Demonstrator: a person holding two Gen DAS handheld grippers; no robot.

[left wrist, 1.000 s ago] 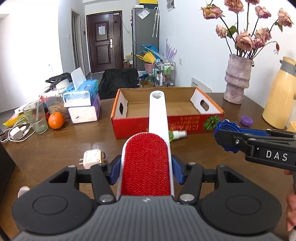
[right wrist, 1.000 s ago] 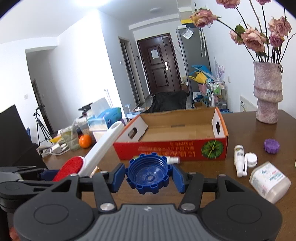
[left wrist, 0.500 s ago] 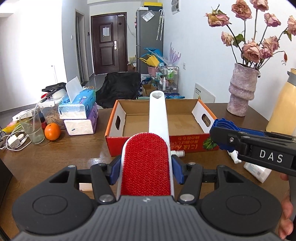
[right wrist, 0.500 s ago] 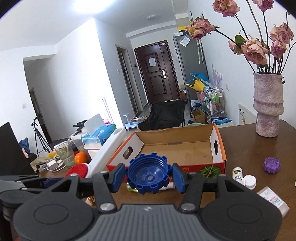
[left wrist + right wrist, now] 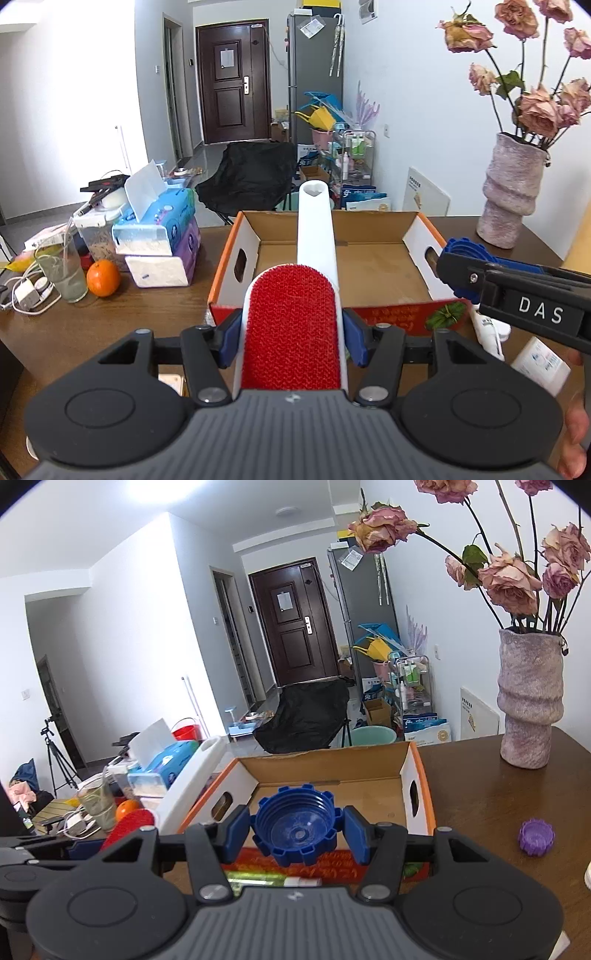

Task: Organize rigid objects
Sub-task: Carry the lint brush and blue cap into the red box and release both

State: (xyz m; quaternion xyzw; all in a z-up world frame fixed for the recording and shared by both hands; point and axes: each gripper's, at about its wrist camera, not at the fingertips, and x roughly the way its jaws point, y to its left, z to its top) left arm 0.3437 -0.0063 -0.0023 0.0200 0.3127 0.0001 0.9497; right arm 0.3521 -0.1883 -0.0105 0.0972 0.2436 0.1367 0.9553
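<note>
Both loads have come up off the table (image 5: 110, 325) and forward over the last second: the cardboard box (image 5: 236, 258) now sits closer and lower in both wrist views than it did a moment ago, and I am looking down into its bare floor instead of at its red front wall.

My left hand-held gripper (image 5: 291, 332) is clamped on the lint brush (image 5: 295, 332), blue pads pressed against the white edges on either side of the red bristle face. The white handle runs straight ahead, its heart-shaped end reaching over the far wall of the box in this view. The grip looks unchanged.

My right hand-held gripper (image 5: 297, 830) is closed on the blue cap (image 5: 295, 827), open side facing the camera, held by its ribbed rim. From the left wrist view it hangs at the right end of the box, about level with the side wall with the oval cut-out.

For the task, I judge this as the carry stage nearly finished: both rigid things are lined up with the box and neither is inside it yet. The brush is long, so I would want it lowered along the length of the box and not across it.

Left on the table near the front of the box are a white spray bottle (image 5: 487, 332), a white packet (image 5: 539, 365) and a purple cap (image 5: 536, 836).
</note>
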